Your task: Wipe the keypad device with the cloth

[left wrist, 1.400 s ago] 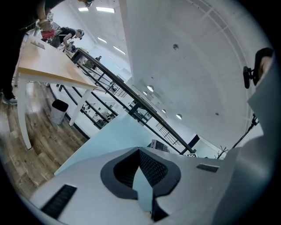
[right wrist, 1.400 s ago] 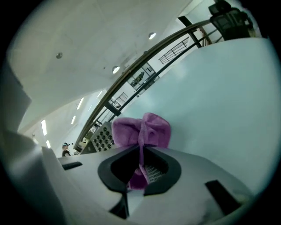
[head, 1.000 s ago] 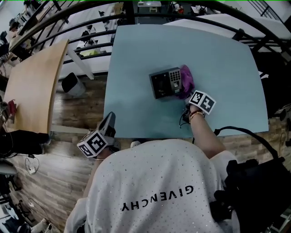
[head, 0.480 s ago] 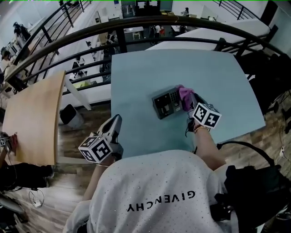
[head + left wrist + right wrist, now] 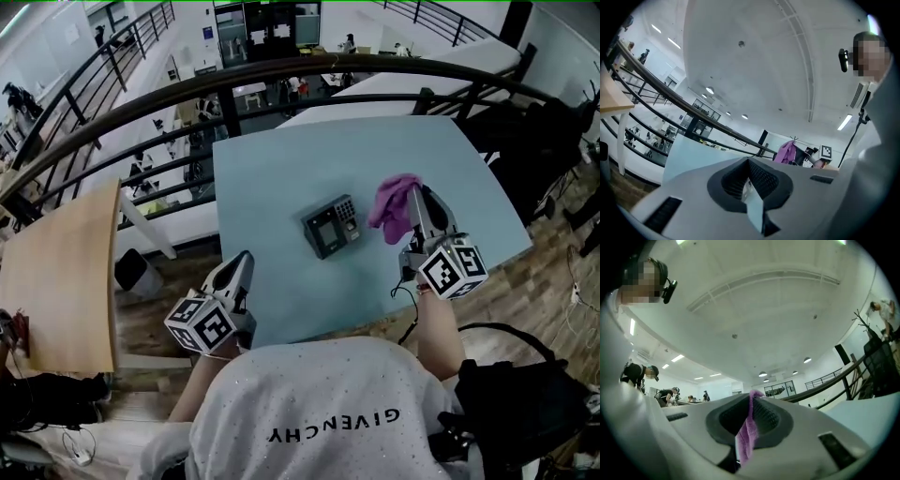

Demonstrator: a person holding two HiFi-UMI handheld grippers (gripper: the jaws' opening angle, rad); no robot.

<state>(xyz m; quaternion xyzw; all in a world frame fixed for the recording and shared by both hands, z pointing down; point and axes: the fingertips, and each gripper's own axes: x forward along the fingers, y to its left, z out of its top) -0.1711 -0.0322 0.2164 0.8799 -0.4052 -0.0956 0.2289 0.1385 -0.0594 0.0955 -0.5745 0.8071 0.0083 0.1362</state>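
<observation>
In the middle of the blue bench (image 5: 281, 169) lies the keypad device (image 5: 331, 226), flat, with its keys on the side toward 3 o'clock. Just off that side hangs the purple cloth (image 5: 392, 202), bunched up and not touching the device. The right tool (image 5: 415, 199) is clenched on the cloth; a purple fold shows squeezed between its jaws in the right gripper view. The left tool (image 5: 239, 267) sits at about 7 o'clock from the device, near the bench's front edge, with its jaws closed and nothing between them. The step in hand looks like bringing the cloth onto the device for a wipe. To do it well, the right tool should come down toward 9 o'clock until the loose part of the cloth lies on the keys, then rub side to side with a soft push. The hard jaws should stay off the screen. The device is loose and could slide, so the left tool could hold its 9 o'clock edge steady.
</observation>
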